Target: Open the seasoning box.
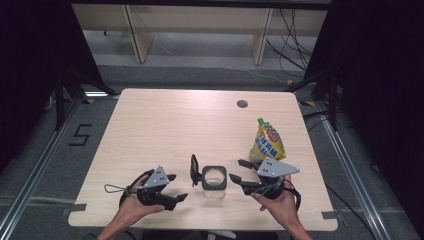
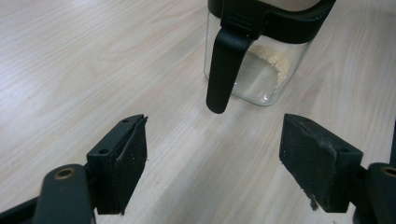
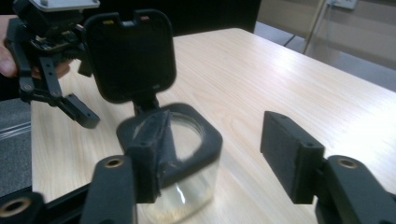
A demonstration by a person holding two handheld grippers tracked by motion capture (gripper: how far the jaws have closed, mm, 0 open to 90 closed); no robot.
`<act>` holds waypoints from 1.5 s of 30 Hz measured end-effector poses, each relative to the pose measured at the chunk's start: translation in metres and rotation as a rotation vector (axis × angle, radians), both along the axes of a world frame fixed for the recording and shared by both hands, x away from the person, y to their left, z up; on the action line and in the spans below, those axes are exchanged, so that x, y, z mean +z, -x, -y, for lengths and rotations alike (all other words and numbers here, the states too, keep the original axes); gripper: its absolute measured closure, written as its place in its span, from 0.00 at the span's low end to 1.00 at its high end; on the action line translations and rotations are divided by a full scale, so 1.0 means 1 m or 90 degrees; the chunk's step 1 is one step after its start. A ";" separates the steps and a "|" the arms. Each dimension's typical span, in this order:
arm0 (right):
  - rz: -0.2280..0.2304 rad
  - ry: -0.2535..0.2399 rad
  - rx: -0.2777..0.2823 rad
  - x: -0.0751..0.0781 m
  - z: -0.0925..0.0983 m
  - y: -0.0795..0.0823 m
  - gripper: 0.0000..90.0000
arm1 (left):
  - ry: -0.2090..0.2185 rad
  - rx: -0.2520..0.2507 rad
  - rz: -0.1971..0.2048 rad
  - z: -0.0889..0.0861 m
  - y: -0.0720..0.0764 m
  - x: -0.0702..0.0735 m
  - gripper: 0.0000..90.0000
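Jar: clear glass with a black square collar, upright near the front edge of the table, about midway along it; a little pale powder at the bottom (seen in the left gripper view).
Lid: black, hinged, flipped open and standing up on the jar's left side; mouth uncovered.
Left gripper: just left of the jar, close to the front edge, apart from it; jaws wide with bare wood between them, nothing held.
Right gripper: just right of the jar; jaws parted, nothing gripped. In the right gripper view, one pad overlaps the jar's collar (touching or merely in front, cannot tell), the other well clear over bare tabletop.
Pouch: yellow with a green top, lying toward the right edge, behind the right gripper.
Hole: small round opening near the back edge, right of centre.
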State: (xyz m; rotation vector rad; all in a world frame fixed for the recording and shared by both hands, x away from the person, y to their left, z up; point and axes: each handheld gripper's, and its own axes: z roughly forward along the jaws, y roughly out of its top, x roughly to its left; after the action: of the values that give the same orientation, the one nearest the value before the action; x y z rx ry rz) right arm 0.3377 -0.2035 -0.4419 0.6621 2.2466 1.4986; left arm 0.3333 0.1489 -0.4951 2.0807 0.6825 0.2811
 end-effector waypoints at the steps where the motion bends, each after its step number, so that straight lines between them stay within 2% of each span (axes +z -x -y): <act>1: 0.009 -0.002 -0.006 -0.001 0.003 0.000 0.46 | -0.007 -0.004 0.010 -0.001 0.000 0.000 0.25; 3: -0.001 -0.007 -0.017 -0.003 0.010 0.004 0.44 | 0.011 0.020 -0.009 -0.001 0.003 -0.001 0.23; 4: 0.004 -0.003 -0.019 -0.004 0.013 0.004 0.43 | 0.008 0.022 -0.008 -0.002 0.004 -0.001 0.23; 5: 0.000 -0.008 -0.025 -0.006 0.016 0.005 0.43 | -0.023 0.013 0.002 -0.005 0.003 0.000 0.22; 6: 0.000 -0.006 -0.029 -0.007 0.020 0.007 0.42 | -0.020 0.014 0.002 -0.005 0.004 0.000 0.22; 7: -0.007 -0.008 -0.033 -0.008 0.023 0.009 0.42 | 0.003 0.032 -0.012 -0.003 0.007 -0.002 0.22; 8: -0.003 -0.005 -0.035 -0.009 0.026 0.010 0.42 | -0.025 0.023 -0.003 -0.006 0.007 -0.001 0.22; 9: -0.009 -0.007 -0.040 -0.010 0.029 0.013 0.42 | -0.005 0.034 -0.016 -0.005 0.009 -0.002 0.22; 11: -0.007 -0.006 -0.051 -0.011 0.035 0.015 0.41 | -0.011 0.037 -0.014 -0.006 0.011 -0.002 0.23; 12: -0.016 -0.010 -0.057 -0.012 0.037 0.017 0.41 | -0.024 0.031 -0.006 -0.007 0.012 -0.001 0.23; 13: -0.019 -0.009 -0.061 -0.013 0.040 0.018 0.41 | -0.026 0.034 -0.008 -0.008 0.013 -0.001 0.23; 14: -0.019 -0.004 -0.063 -0.014 0.043 0.018 0.41 | -0.015 0.040 -0.015 -0.007 0.015 -0.002 0.23; 15: -0.038 -0.009 -0.082 -0.015 0.045 0.022 0.41 | -0.013 0.044 -0.016 -0.006 0.016 -0.002 0.23; 16: -0.029 -0.003 -0.080 -0.016 0.049 0.020 0.41 | -0.029 0.040 -0.008 -0.007 0.017 -0.003 0.23; 18: -0.044 -0.004 -0.098 -0.020 0.056 0.022 0.41 | -0.037 0.040 -0.007 -0.008 0.019 -0.002 0.23; 19: -0.054 -0.009 -0.112 -0.023 0.060 0.023 0.41 | -0.025 0.055 -0.011 -0.007 0.020 -0.003 0.23; 20: -0.056 -0.009 -0.118 -0.024 0.062 0.023 0.41 | -0.034 0.057 -0.017 -0.007 0.021 -0.003 0.23; 21: -0.070 -0.012 -0.138 -0.025 0.065 0.026 0.40 | -0.026 0.059 -0.021 -0.007 0.023 -0.003 0.23; 22: -0.057 -0.013 -0.138 -0.026 0.068 0.024 0.39 | -0.031 0.058 -0.014 -0.007 0.024 -0.002 0.23; 23: -0.065 -0.015 -0.158 -0.027 0.071 0.025 0.37 | -0.023 0.060 -0.017 -0.006 0.025 -0.003 0.23; 24: -0.065 -0.013 -0.170 -0.029 0.074 0.025 0.36 | -0.035 0.055 -0.012 -0.007 0.026 -0.002 0.23; 26: -0.063 -0.017 -0.186 -0.031 0.080 0.022 0.32 | -0.031 0.054 -0.016 -0.006 0.029 -0.001 0.23; 27: -0.059 -0.015 -0.199 -0.032 0.082 0.021 0.31 | -0.020 0.063 -0.019 -0.005 0.030 -0.001 0.23; 28: -0.061 -0.016 -0.199 -0.032 0.084 0.020 0.30 | -0.031 0.054 -0.018 -0.005 0.031 0.000 0.23; 31: -0.043 -0.012 -0.218 -0.034 0.090 0.015 0.27 | -0.021 0.049 -0.021 -0.003 0.035 0.000 0.23; 32: -0.054 -0.027 -0.223 -0.036 0.090 0.014 0.26 | -0.028 0.048 -0.014 -0.003 0.035 0.000 0.23; 34: -0.054 -0.022 -0.232 -0.035 0.093 0.012 0.26 | -0.025 0.041 -0.021 -0.002 0.036 0.000 0.23; 35: -0.052 -0.031 -0.235 -0.036 0.093 0.011 0.25 | -0.032 0.037 -0.015 -0.002 0.037 0.001 0.23; 36: -0.070 -0.030 -0.251 -0.035 0.093 0.013 0.25 | -0.032 0.043 -0.022 -0.002 0.038 0.000 0.23; 37: -0.065 -0.031 -0.256 -0.035 0.093 0.011 0.24 | -0.030 0.037 -0.023 -0.002 0.039 0.001 0.23; 38: -0.042 -0.020 -0.245 -0.036 0.095 0.008 0.23 | -0.036 0.030 -0.017 -0.003 0.039 0.002 0.23; 39: -0.068 -0.030 -0.255 -0.036 0.093 0.009 0.23 | -0.028 0.035 -0.018 -0.003 0.040 0.001 0.23; 40: -0.057 -0.022 -0.253 -0.037 0.093 0.007 0.23 | -0.026 0.046 -0.024 -0.002 0.042 0.001 0.23; 41: -0.043 -0.015 -0.247 -0.037 0.093 0.005 0.22 | -0.015 0.045 -0.022 -0.002 0.043 0.001 0.23; 42: -0.059 -0.020 -0.251 -0.038 0.091 0.005 0.22 | -0.012 0.051 -0.018 -0.002 0.043 0.000 0.23; 43: -0.056 -0.015 -0.250 -0.039 0.091 0.003 0.21 | -0.020 0.050 -0.019 -0.003 0.044 0.000 0.23; 44: -0.053 -0.008 -0.246 -0.039 0.091 0.001 0.21 | -0.037 0.054 -0.004 -0.003 0.043 0.000 0.23; 45: -0.054 -0.008 -0.255 -0.040 0.090 0.000 0.21 | -0.033 0.056 -0.011 -0.003 0.043 0.000 0.23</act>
State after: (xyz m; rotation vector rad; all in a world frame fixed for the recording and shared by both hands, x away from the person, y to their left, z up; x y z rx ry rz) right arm 0.3372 -0.2931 -0.4821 1.1215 2.0071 1.3062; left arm 0.2899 0.1522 -0.4955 2.1068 0.7862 0.3342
